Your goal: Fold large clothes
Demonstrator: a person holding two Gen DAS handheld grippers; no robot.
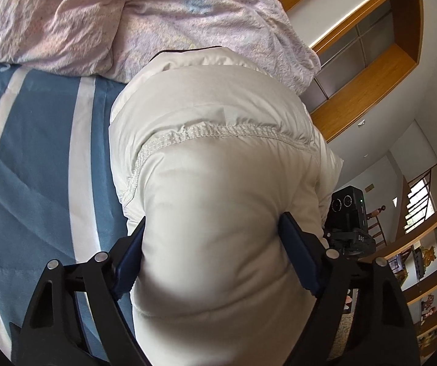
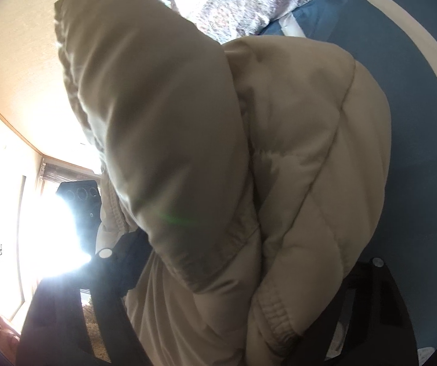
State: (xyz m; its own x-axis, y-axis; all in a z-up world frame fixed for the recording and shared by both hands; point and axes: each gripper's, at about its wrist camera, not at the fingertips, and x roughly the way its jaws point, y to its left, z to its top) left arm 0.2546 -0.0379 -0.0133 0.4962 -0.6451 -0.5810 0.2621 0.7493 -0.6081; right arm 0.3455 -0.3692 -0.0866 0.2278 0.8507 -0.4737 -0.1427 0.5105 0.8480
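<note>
A: Where's the left gripper (image 1: 215,256)?

B: Its blue pads (image 1: 128,262) sit either side of a thick fold of the cream puffer jacket (image 1: 212,152), pressed into the padding, so it's clamped on it.

A: And the right gripper (image 2: 218,280)?

B: Buried in the same jacket; one finger (image 2: 127,259) shows at the left, the rest is covered. I can't tell whether it grips.

A: Where does the jacket lie?

B: Bunched over the blue-and-white striped bedsheet (image 1: 35,167), its far end against the pink duvet (image 1: 96,15).

A: Any writing?

B: "DAS" on the black camera (image 1: 351,222) beyond.
</note>
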